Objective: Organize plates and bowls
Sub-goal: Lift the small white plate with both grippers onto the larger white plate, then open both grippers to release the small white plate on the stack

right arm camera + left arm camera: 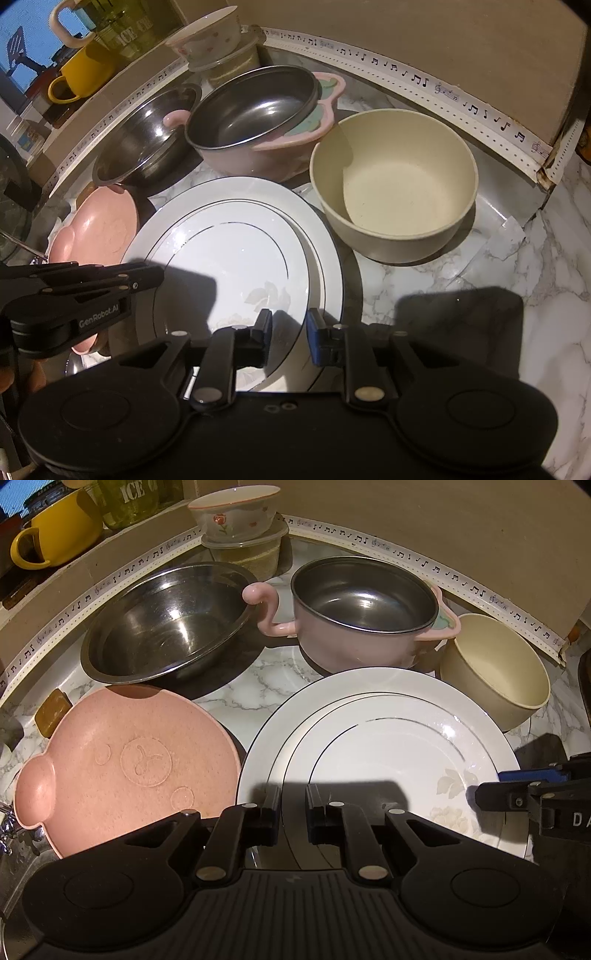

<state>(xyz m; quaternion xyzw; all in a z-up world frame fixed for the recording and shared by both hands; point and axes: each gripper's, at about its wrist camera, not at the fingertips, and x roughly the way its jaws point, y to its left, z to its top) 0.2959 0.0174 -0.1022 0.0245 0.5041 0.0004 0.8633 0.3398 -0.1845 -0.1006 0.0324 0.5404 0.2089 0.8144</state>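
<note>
A stack of white plates [376, 738] [236, 251] lies on the marble counter in front of both grippers. A pink plate [129, 760] [96, 229] lies to its left. Behind stand a wide steel bowl [166, 624] [147, 129], a pink-handled steel bowl [365, 609] [255, 114] and a cream bowl [495, 668] [395, 181]. My left gripper [293, 812] hovers over the near rim of the white plates, jaws slightly apart and empty. My right gripper [290, 332] is over the plates' near right rim, also slightly open and empty.
A floral bowl [232, 513] sits on a lidded plastic container [247, 554] at the back. A yellow mug [55, 528] and a glass jar [129, 502] stand on the ledge at the left. A music-note strip [461, 583] lines the wall. A brown block [51, 712] lies left.
</note>
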